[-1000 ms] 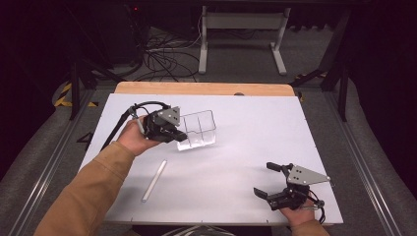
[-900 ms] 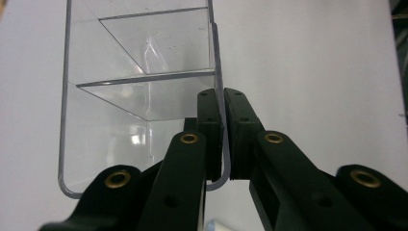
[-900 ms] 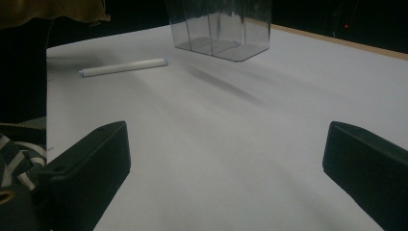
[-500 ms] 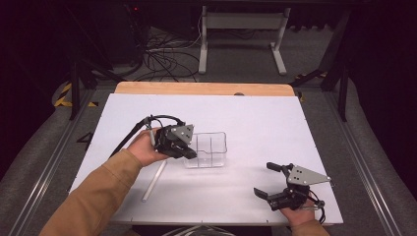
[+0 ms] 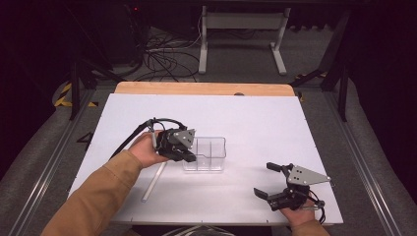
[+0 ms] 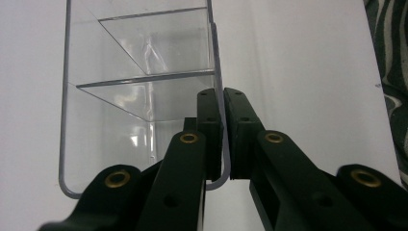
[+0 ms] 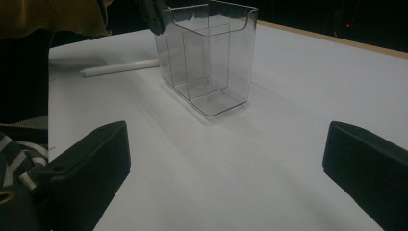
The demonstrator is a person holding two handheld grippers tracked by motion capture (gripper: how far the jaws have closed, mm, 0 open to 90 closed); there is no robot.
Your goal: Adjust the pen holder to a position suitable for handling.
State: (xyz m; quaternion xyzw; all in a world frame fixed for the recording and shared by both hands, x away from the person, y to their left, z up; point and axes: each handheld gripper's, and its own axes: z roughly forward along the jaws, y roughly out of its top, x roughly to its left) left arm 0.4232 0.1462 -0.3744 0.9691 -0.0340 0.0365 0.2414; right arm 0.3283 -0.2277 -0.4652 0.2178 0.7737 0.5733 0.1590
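Observation:
A clear plastic organizer box [image 5: 206, 154] with inner dividers stands upright on the white table top [image 5: 255, 123], near the middle. My left gripper [image 5: 189, 156] is shut on its left wall; in the left gripper view the wall [image 6: 217, 72] runs up from between the two black pads, with my left gripper [image 6: 223, 144] clamped on it. A white pen [image 5: 154, 183] lies flat just in front of the left hand. My right gripper [image 5: 270, 180] stands open at the front right, with nothing between its fingers. The right gripper view shows the box [image 7: 209, 57] and the pen [image 7: 120, 67] ahead.
A wooden strip [image 5: 201, 88] borders the table's far edge. Beyond it, on the dark floor, lie cables [image 5: 162, 54] and a white stand's legs [image 5: 241, 29]. Metal rails run along both sides of the table.
The left gripper carried the box down and to the right, from tilted in the air to standing upright on the table. The right gripper stayed where it was.

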